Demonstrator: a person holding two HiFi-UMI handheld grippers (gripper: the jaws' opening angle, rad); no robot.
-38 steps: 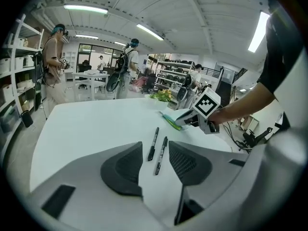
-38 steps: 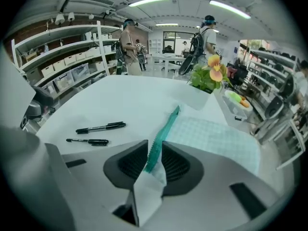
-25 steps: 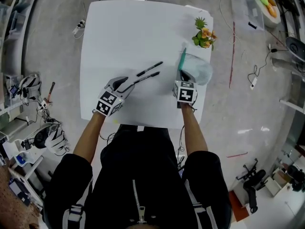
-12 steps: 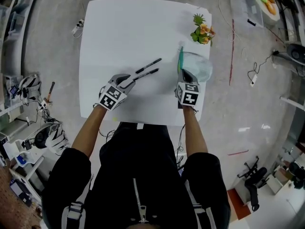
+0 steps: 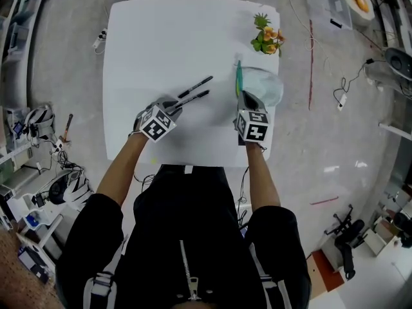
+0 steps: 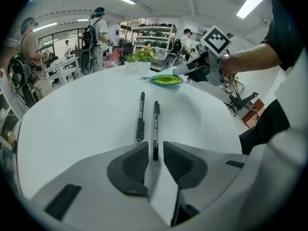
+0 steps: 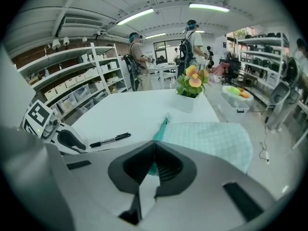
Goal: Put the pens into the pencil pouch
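Astride the right-hand slim black pen (image 6: 156,124), the left claw (image 6: 154,152) is closing, pads not yet touching; centre it first. Right claw (image 7: 153,148) pinches the mint checked fabric pouch (image 7: 207,141).

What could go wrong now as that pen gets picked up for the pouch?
The left hand-held gripper is closing its jaws on only the near end of one pen, so it might pivot or slip. The second pen lies close beside and could get knocked. The right hand-held gripper pinches the pouch just by its teal edge, which might pull free.
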